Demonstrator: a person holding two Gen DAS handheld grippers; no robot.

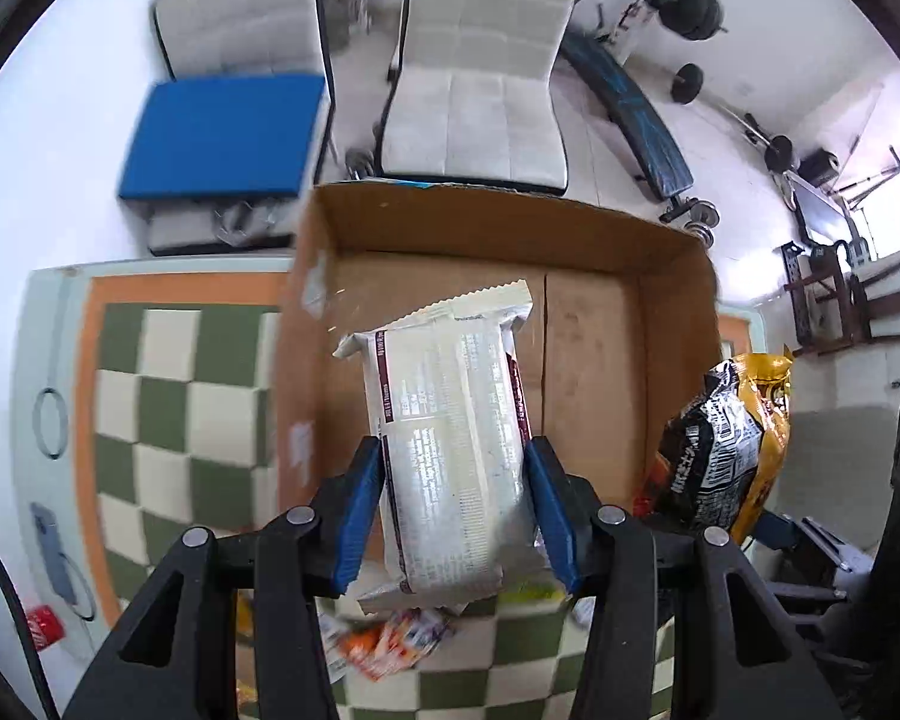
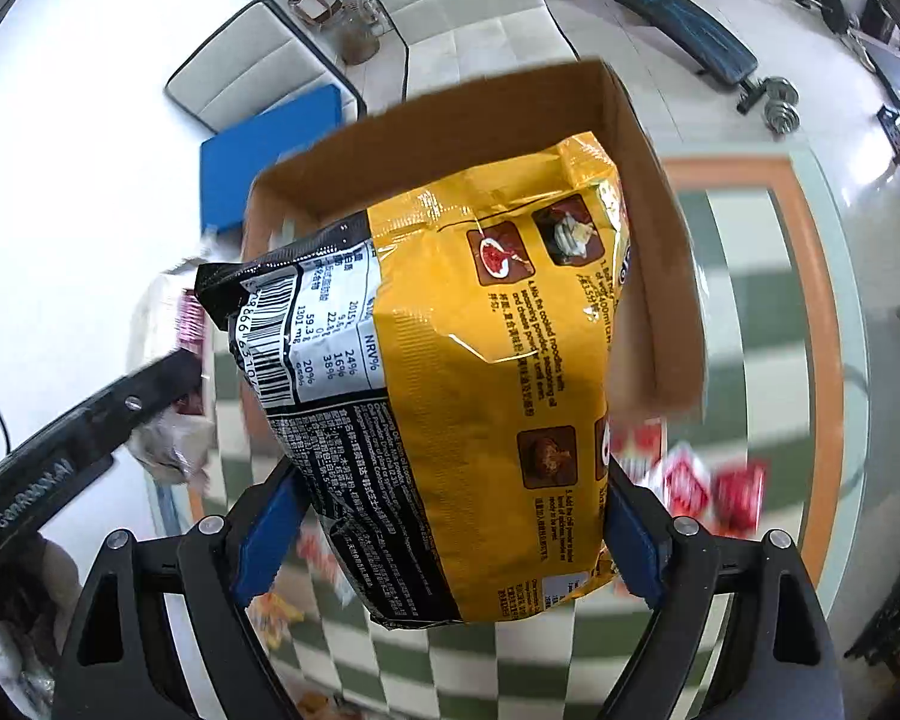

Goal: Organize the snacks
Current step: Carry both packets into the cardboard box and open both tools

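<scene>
Left tongs (image 1: 455,513) gripping white packet (image 1: 450,450), right tongs (image 2: 447,534) gripping yellow bag (image 2: 498,372)

Open-topped cardboard box (image 1: 594,324), mostly bare

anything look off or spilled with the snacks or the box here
Nothing looks damaged. The cardboard box is open and holds nothing visible yet. Loose red packets lie scattered on the checkered tablecloth, still unsorted. Each gripper holds a pack squarely: white packet and yellow noodle bag.

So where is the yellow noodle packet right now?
Yellow noodle packet: clamped in the right hand-held gripper, above the cardboard box.
</scene>
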